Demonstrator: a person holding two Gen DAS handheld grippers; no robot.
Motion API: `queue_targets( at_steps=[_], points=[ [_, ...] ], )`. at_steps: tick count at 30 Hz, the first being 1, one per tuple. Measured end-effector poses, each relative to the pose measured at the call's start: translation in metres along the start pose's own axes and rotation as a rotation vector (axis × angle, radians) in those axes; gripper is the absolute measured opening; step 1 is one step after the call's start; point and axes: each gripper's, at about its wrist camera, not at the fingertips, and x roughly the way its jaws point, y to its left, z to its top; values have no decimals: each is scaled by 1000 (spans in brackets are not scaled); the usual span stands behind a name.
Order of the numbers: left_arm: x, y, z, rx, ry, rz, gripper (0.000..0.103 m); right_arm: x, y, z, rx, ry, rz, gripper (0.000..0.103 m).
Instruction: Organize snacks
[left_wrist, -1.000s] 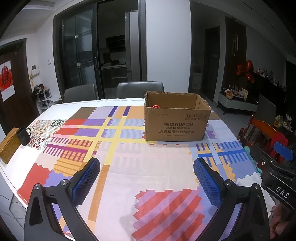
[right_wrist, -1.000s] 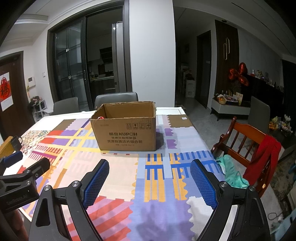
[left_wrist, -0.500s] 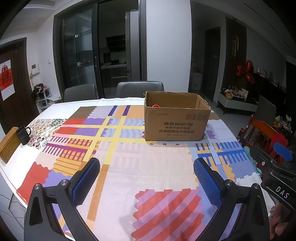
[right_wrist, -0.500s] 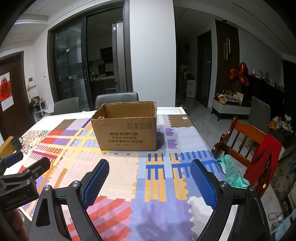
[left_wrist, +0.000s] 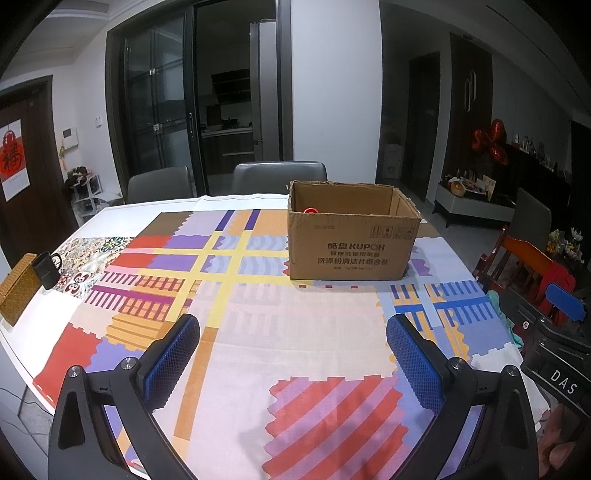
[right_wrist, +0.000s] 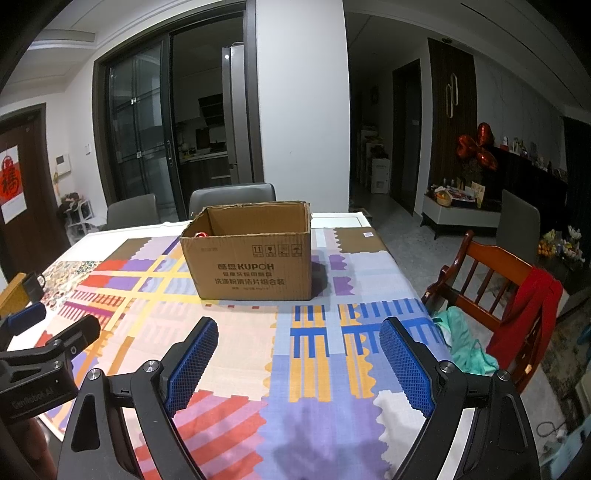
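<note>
An open brown cardboard box (left_wrist: 352, 245) (right_wrist: 251, 267) stands on the patterned tablecloth (left_wrist: 288, 332) (right_wrist: 317, 350) toward the far side of the table. A small red item (left_wrist: 311, 210) (right_wrist: 200, 234) peeks over its near rim; the rest of the inside is hidden. My left gripper (left_wrist: 293, 354) hovers over the near part of the table, open, with nothing between its blue pads. My right gripper (right_wrist: 298, 352) is likewise open and empty, well short of the box. No loose snacks lie on the cloth.
A black mug (left_wrist: 47, 268) and a woven basket (left_wrist: 16, 291) sit at the table's left edge. Grey chairs (left_wrist: 279, 176) stand behind the table. A wooden chair (right_wrist: 491, 284) draped with red and green cloth stands at the right.
</note>
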Motion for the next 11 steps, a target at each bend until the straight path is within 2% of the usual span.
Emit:
queue_targets(
  at_steps=[11],
  points=[
    [3,-3,0,0,5,-4,103,0,2,-2,1,1,-1,90]
  ],
)
